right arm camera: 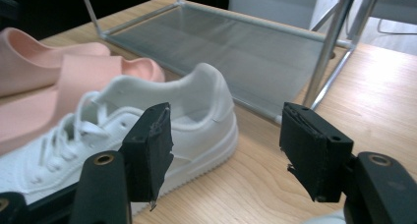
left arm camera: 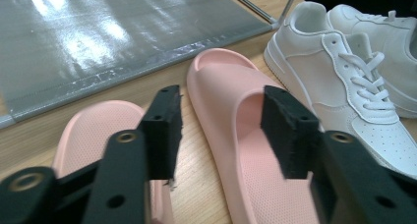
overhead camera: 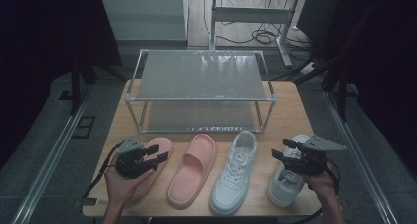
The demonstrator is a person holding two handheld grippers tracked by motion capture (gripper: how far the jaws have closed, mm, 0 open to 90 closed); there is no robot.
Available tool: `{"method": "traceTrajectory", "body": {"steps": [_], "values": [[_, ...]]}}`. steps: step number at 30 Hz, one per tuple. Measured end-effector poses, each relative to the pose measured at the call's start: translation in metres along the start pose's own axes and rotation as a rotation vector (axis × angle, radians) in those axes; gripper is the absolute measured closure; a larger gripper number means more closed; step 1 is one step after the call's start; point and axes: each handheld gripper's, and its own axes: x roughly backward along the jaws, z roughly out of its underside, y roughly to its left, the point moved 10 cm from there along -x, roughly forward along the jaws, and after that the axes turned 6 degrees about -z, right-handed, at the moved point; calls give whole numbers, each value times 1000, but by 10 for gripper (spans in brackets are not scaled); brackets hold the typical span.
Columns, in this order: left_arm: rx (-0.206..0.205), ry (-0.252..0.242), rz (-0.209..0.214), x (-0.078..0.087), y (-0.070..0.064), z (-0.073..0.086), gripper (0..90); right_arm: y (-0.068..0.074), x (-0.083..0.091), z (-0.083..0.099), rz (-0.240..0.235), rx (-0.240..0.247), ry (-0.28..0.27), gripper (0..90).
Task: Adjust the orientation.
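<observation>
Two claws hovered at the near edge of the table (overhead camera: 290,113), each held in a person's hand, and both stood with their jaws apart and nothing between them. The left claw (overhead camera: 158,153) hung over the outer pink slide sandal (overhead camera: 160,146), the left one of the row, and in the left gripper view its jaws framed the gap between that sandal (left arm camera: 93,126) and the second pink slide sandal (left arm camera: 231,116) lying just beside it, which suggested it was lining up on one of the pair. The right claw (overhead camera: 284,150) hung over the outer white sneaker (overhead camera: 282,184), at the right end of the row, while the right gripper view looked across to the heel of the inner white sneaker (right arm camera: 196,116), so which of the two it meant to take could not be told. The four shoes lay side by side along the front of the table, toes toward the person and heels toward the far side, sandals at the left and sneakers at the right, probably so that each hand had its own pair within reach. Behind them, well apart from the claws, stood a two-tier shoe rack (overhead camera: 201,81) with a metal frame and grey shelves, both bare; its open front faced the shoes, so the likely job was to lift each shoe and set it on a shelf, and none had been placed yet.
</observation>
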Motion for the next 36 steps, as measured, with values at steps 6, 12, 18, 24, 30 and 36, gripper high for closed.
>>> {"method": "traceTrajectory", "body": {"steps": [6, 12, 18, 24, 30, 36], "values": [[-35, 13, 10, 0, -6, 6, 714, 8, -2, 2, -18, 27, 10, 400], [-63, 10, 7, 5, -10, 10, 858, 22, -10, 1, -36, 61, 28, 411], [-43, -15, -6, 18, -4, 6, 900, 24, -17, 5, -18, 85, 54, 409], [-83, 34, -83, 28, 2, 23, 900, 26, -15, 6, -34, 68, 63, 447], [-4, 41, -63, 36, 11, 44, 900, 25, -17, 6, -24, 54, 66, 444], [-3, 80, -66, 31, 5, 64, 900, 25, -22, 13, -32, 49, 94, 442]]}}
